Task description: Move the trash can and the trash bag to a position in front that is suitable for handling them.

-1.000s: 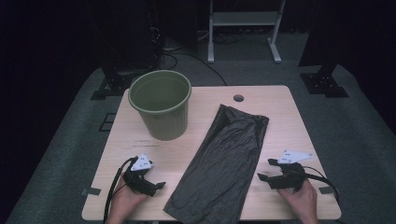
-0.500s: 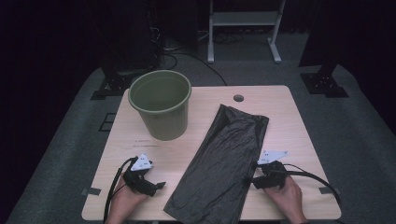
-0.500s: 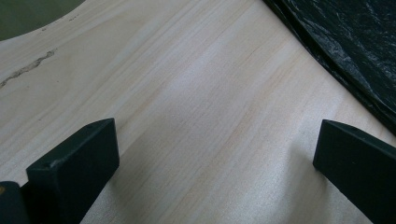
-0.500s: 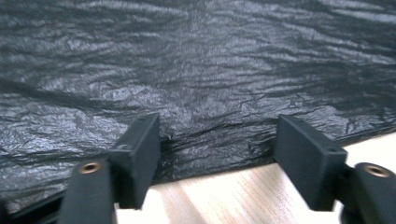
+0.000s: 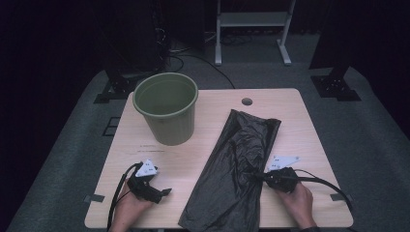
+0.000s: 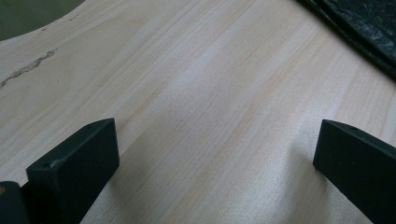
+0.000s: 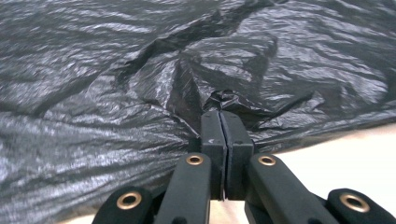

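My right gripper (image 5: 258, 177) just clamped onto a pinched fold of the crinkled black plastic bag (image 5: 241, 164) lying flat mid-table, my left gripper (image 5: 162, 192) spread wide over bare wood, no readable writing anywhere

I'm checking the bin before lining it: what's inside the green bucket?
The green bucket shows bare green walls and nothing lying inside; its near inner wall is hidden behind the rim.
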{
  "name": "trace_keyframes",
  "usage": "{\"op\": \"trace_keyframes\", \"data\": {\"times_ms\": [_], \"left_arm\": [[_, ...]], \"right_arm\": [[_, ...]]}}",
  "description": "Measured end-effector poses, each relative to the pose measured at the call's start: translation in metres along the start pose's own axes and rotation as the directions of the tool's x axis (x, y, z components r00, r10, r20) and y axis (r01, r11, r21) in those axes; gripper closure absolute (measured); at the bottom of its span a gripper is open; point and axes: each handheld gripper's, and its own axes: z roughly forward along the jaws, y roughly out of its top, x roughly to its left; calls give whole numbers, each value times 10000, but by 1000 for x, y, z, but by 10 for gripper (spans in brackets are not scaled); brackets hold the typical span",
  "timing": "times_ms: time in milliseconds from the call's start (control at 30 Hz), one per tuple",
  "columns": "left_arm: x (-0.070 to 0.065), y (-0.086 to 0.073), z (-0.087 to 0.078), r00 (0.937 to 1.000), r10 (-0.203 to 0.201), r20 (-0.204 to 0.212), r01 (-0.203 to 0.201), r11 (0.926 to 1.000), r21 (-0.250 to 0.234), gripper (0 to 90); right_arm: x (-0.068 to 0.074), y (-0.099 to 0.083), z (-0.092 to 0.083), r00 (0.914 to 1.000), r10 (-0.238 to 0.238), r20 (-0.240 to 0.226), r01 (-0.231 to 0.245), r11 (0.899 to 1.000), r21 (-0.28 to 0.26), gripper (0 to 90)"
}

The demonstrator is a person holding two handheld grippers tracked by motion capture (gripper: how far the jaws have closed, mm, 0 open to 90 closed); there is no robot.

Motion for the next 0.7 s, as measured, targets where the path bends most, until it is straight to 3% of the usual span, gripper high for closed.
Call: {"op": "trace_keyframes", "data": {"times_ms": [167, 400, 567, 700], "left_arm": [[0, 0, 0, 10000, 2, -4, -2, 10000, 1, 0], [0, 0, 0, 10000, 0, -2, 0, 10000, 1, 0], [0, 0, 0, 10000, 5, -3, -5, 10000, 2, 0], [0, 0, 0, 10000, 5, -1, -5, 10000, -1, 0]], "right_arm": [[-14, 6, -8, 9995, 60, 302, -56, 9999, -138, 886], [-50, 9, -12, 9936, 377, 1064, -376, 9993, -35, 873], [-80, 10, -11, 9827, 755, 1693, -783, 9969, 97, 863], [-98, 11, -14, 9661, 1303, 2227, -1346, 9909, 42, 747]]}}
